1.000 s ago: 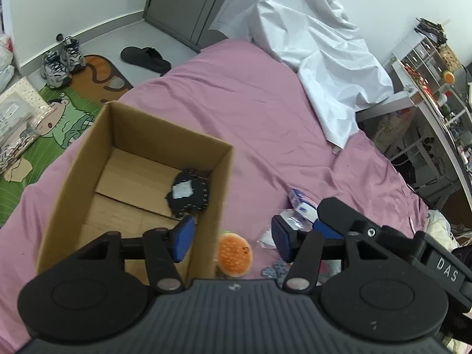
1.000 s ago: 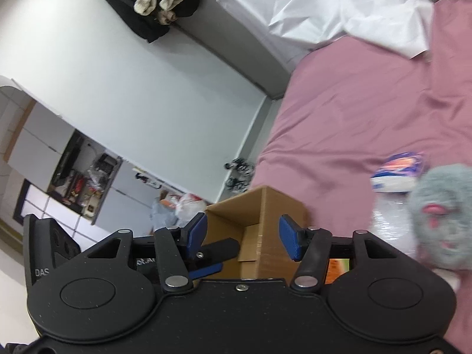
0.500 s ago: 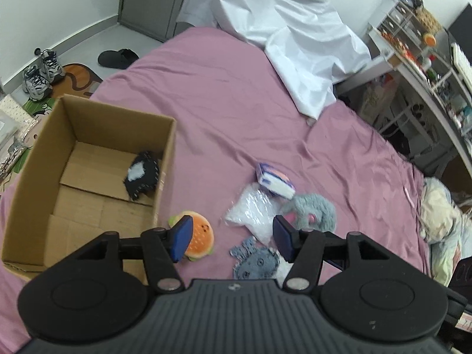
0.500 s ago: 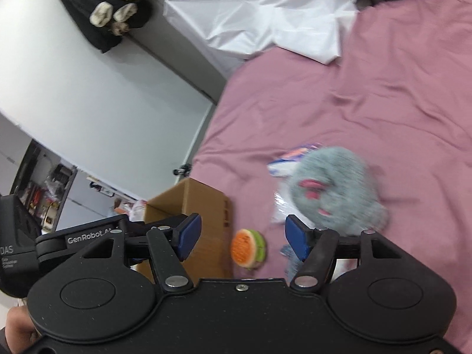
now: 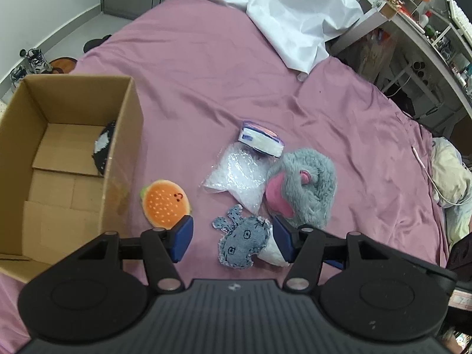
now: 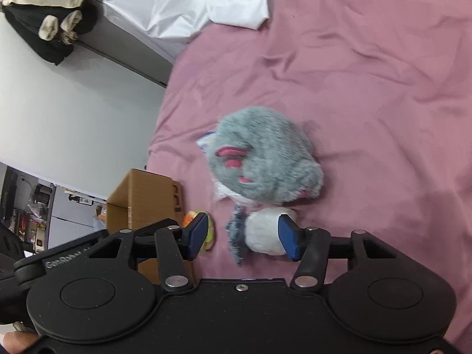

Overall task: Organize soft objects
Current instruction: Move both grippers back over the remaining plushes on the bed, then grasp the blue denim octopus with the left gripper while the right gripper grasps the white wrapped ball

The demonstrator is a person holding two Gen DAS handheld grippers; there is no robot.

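My left tongs (image 5: 233,237) hang spread over the denim toy (image 5: 243,240) lying between their tips, while my right tongs (image 6: 242,237) gape around the white pouch (image 6: 264,231).

Black toy (image 5: 101,147) half behind box wall (image 5: 118,147) (identity unclear)

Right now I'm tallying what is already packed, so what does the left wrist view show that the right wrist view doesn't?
Only the left wrist view looks into the cardboard box, where a black and white item lies, and it shows the bubble wrap bag and the tissue pack clearly. Only the right wrist view shows dark clothes hanging on the wall. Both show the grey plush, the burger plush, the denim toy, the white sheet, and open, empty left gripper and right gripper.
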